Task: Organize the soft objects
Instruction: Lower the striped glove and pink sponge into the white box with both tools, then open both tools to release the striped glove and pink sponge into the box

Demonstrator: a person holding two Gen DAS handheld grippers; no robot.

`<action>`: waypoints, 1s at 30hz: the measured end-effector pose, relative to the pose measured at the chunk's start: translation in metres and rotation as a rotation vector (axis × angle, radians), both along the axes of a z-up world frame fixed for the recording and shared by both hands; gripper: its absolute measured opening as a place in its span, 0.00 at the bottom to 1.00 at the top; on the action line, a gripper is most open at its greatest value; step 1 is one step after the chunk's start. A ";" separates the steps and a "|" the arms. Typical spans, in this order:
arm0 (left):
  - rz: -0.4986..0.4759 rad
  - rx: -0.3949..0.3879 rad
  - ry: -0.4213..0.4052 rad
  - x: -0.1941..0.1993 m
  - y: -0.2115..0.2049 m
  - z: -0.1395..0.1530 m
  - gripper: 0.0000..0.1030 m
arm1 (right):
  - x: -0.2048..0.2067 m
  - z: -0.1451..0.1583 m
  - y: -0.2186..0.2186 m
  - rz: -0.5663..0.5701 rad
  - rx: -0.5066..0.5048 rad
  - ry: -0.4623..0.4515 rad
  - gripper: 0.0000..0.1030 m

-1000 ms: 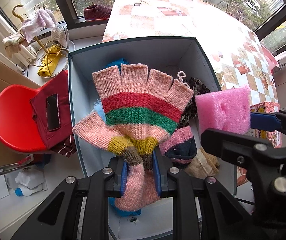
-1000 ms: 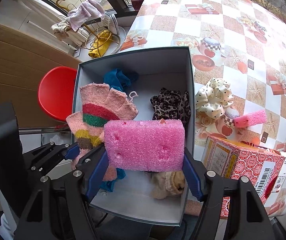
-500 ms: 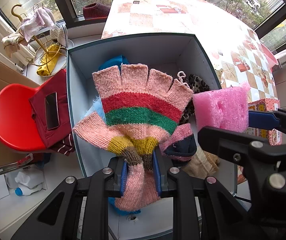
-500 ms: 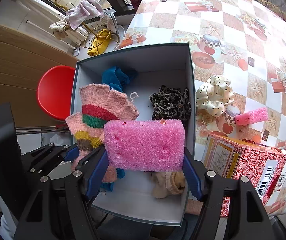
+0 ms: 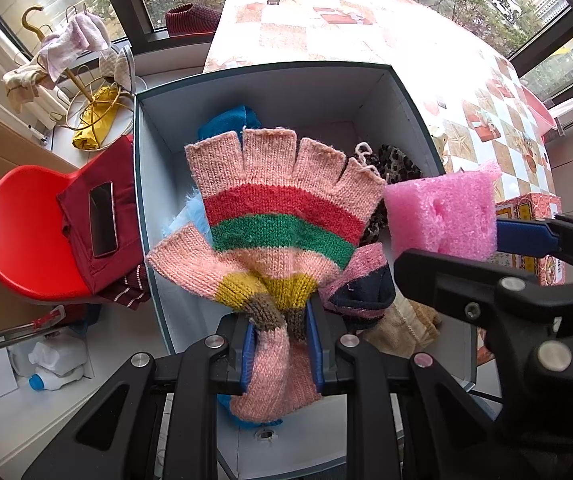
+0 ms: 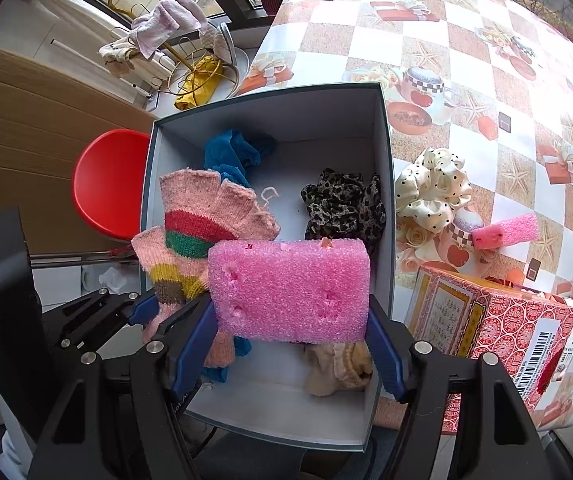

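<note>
Left tool [image 5: 280, 354] is clamped on the striped knit glove [image 5: 282, 216], held above the open box [image 5: 326, 92]. Right tool [image 6: 290, 344] grips the pink foam block [image 6: 290, 288] over the box's near edge

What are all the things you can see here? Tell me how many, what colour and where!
box: one, grey-white inside, on the table edge
striped glove: one, pink, red, green, yellow, held over the box
foam block: one, bright pink, held over the box
blue cloth: one, inside the box
leopard scrunchie: one, brown-black, inside the box
beige cloth: one, inside the box, near corner
dotted scrunchie: one, cream, on the table beside the box
small foam piece: one, pink, on the table
patterned carton: one, red, right of the box
chair: one, red, beside the table
left gripper: jaws shut on the glove
right gripper: jaws clamp the foam block
</note>
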State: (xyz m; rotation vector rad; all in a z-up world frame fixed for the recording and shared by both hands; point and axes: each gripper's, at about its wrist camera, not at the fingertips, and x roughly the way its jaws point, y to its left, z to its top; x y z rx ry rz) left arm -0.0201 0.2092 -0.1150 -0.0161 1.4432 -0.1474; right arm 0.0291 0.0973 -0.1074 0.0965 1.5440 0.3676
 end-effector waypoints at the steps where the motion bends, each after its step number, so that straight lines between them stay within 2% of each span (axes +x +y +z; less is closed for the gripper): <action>1: 0.000 -0.001 0.001 0.000 0.001 0.000 0.23 | 0.000 0.000 0.000 0.000 0.000 0.000 0.70; 14: 0.001 -0.007 0.015 0.001 0.005 0.000 0.23 | 0.000 -0.004 0.001 -0.003 -0.009 0.006 0.70; 17: 0.011 -0.017 0.011 -0.001 0.006 0.001 0.36 | -0.001 -0.004 0.001 -0.002 -0.002 0.008 0.70; 19: 0.021 -0.019 0.005 -0.002 0.008 0.003 0.52 | -0.001 -0.004 0.001 -0.003 0.002 0.009 0.73; 20: 0.024 -0.017 0.001 -0.003 0.008 0.004 0.56 | -0.002 -0.003 0.001 -0.004 0.002 0.007 0.77; 21: 0.026 -0.015 -0.002 -0.004 0.008 0.005 0.65 | -0.003 -0.003 0.001 -0.005 0.000 0.004 0.86; 22: 0.027 -0.012 -0.003 -0.004 0.008 0.005 0.73 | -0.003 -0.003 0.001 -0.006 -0.001 0.001 0.87; 26: 0.041 0.013 -0.005 -0.005 0.008 0.006 0.82 | -0.005 0.001 -0.001 -0.013 -0.006 -0.018 0.87; 28: 0.054 0.014 0.000 -0.005 0.009 0.006 0.93 | -0.005 0.004 -0.002 -0.012 -0.010 -0.033 0.88; 30: 0.071 0.011 -0.015 -0.005 0.012 0.006 1.00 | -0.006 0.007 -0.002 -0.009 -0.014 -0.040 0.99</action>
